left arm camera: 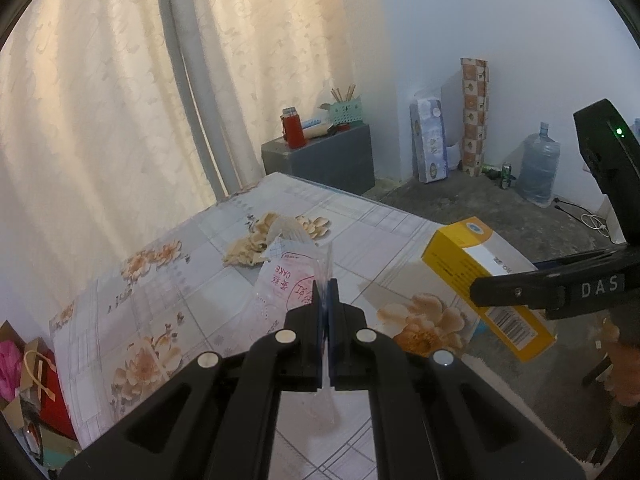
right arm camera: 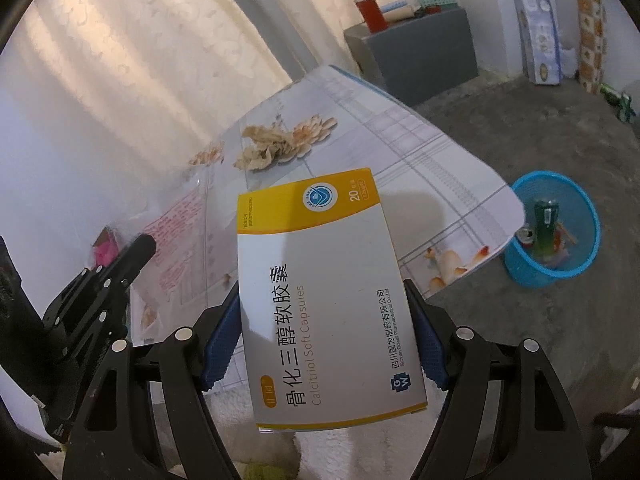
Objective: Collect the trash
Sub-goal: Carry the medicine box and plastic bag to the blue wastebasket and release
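Nearest the left camera, the left gripper (left arm camera: 326,304) has its fingers (left arm camera: 310,312) pressed together on the edge of a clear plastic cake wrapper (left arm camera: 286,284) with red print, held up above the table (left arm camera: 200,248). Nearest the right camera, the right gripper (right arm camera: 322,332) has its blue-padded fingers (right arm camera: 222,336) clamped on both long sides of a white and yellow medicine box (right arm camera: 320,292) (labelled "Calcitriol Soft Capsules"), also lifted off the table.

Beyond both, the table wears a pale cloth printed with flowers and a grid. A crumpled tan paper wad (right arm camera: 262,148) lies on it toward the far side, well apart from both held items.

On the floor just past the table's right corner stands a blue mesh bin (right arm camera: 554,236) holding a green bottle (right arm camera: 546,220) and a can. Farther back, cream curtains (left arm camera: 100,92) hang at left, a grey cabinet (left arm camera: 320,156) carries a red flask, and a water jug (left arm camera: 538,168) stands by the wall.
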